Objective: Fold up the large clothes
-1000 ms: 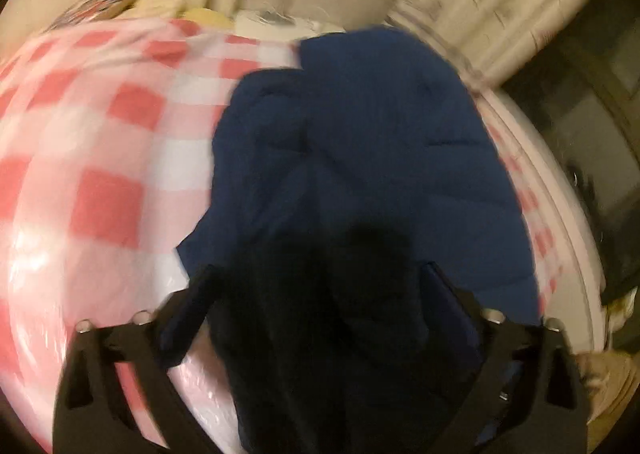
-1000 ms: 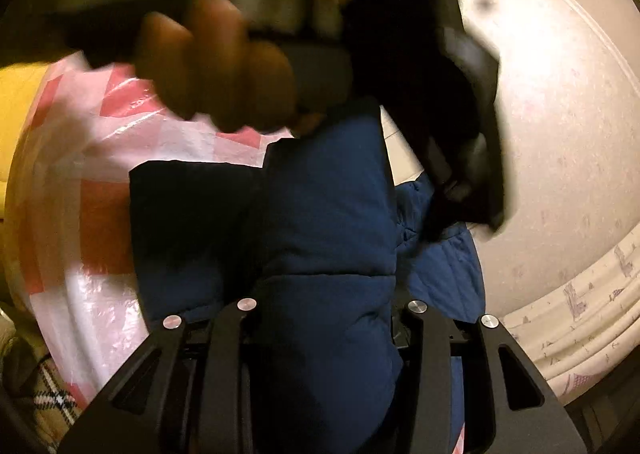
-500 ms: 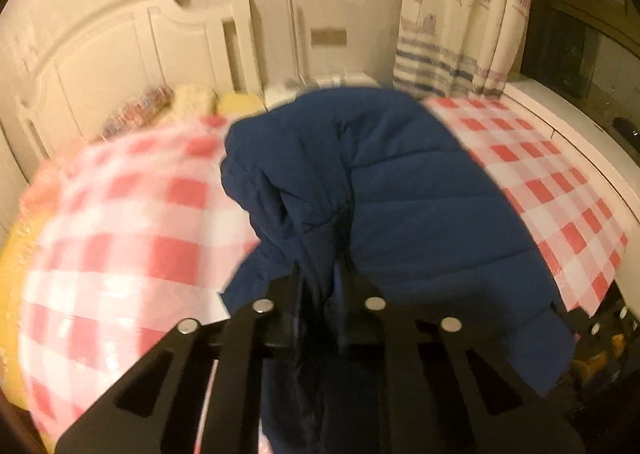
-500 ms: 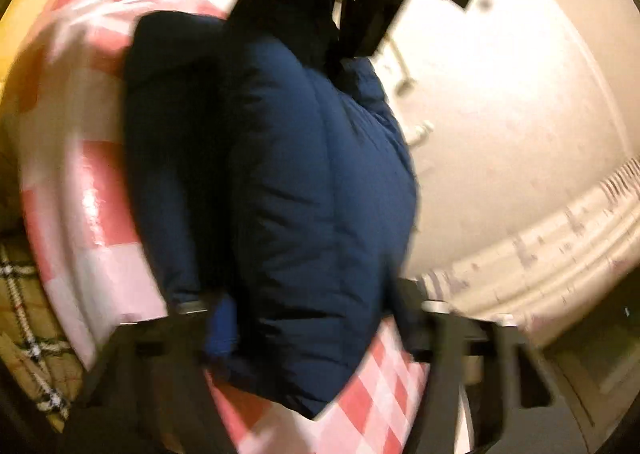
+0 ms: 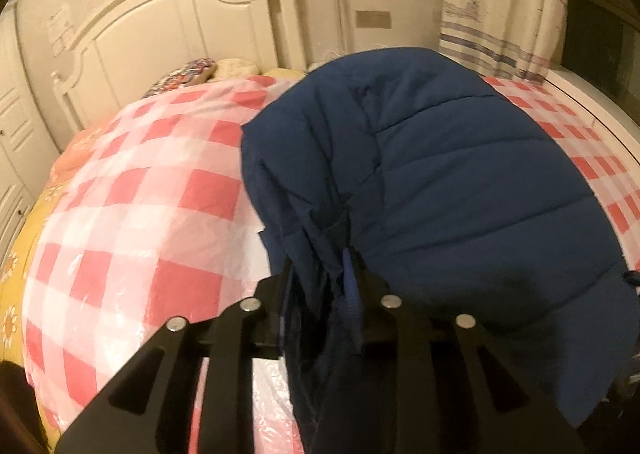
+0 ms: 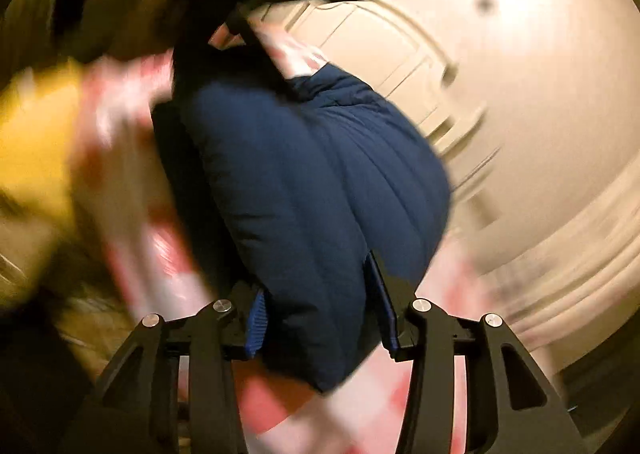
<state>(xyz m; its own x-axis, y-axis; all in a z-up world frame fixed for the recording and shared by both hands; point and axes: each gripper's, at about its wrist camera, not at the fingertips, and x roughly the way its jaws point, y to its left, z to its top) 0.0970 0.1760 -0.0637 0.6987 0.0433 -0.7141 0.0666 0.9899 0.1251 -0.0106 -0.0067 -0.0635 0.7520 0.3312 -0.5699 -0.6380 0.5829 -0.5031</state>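
Your left gripper has its jaws close together and just easing apart, with bunched folds of the navy puffer jacket pinched between them. Your right gripper stands wider, jaws also just opening, a thick padded fold of the jacket filling the gap and touching both fingers. The jacket lies heaped on the red-and-white checked sheet covering the bed, below the white headboard; the right view is blurred.

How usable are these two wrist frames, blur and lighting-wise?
Left wrist: mostly sharp, warm dim light, fisheye bowing of the white headboard, glare on the red-and-white checked plastic sheet. Right wrist: heavy motion smear on the surroundings; only the navy quilted puffer jacket and black fingers read fairly clearly.
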